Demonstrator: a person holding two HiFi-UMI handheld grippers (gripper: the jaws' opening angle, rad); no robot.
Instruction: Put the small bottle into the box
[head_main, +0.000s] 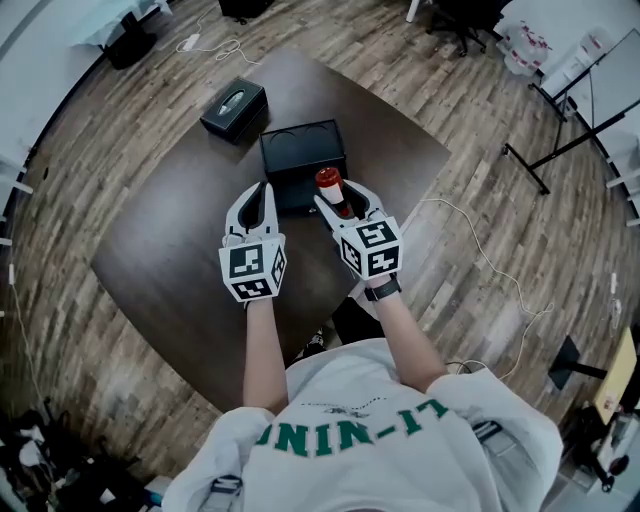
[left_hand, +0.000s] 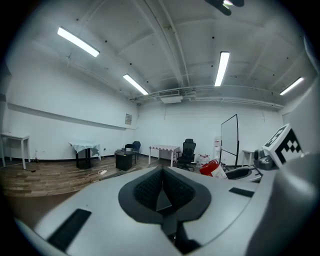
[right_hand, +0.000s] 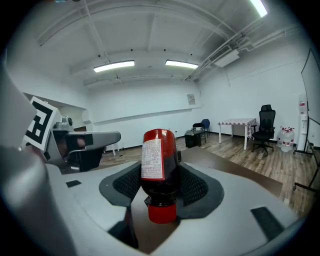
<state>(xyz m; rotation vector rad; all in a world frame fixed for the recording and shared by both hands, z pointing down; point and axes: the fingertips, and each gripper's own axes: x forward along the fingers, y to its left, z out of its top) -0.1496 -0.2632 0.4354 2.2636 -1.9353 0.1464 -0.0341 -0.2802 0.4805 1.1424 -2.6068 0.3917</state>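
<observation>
My right gripper (head_main: 342, 197) is shut on the small bottle (head_main: 331, 185), a dark bottle with a red cap and a white label. It holds the bottle just above the near edge of the open black box (head_main: 300, 132). In the right gripper view the bottle (right_hand: 159, 160) sits between the black pads with its red cap toward the camera, and my right gripper (right_hand: 160, 177) grips its body. My left gripper (head_main: 262, 197) hovers to the left of the box, shut with nothing in it. The left gripper view shows my left gripper (left_hand: 162, 189) with its pads together and the bottle (left_hand: 210, 168) off to the right.
The box stands on a dark brown table (head_main: 170, 230). A second black box with an oval top opening (head_main: 233, 108) lies at the table's far left. A white cable (head_main: 480, 232) runs across the wood floor on the right, near a black stand (head_main: 545, 160).
</observation>
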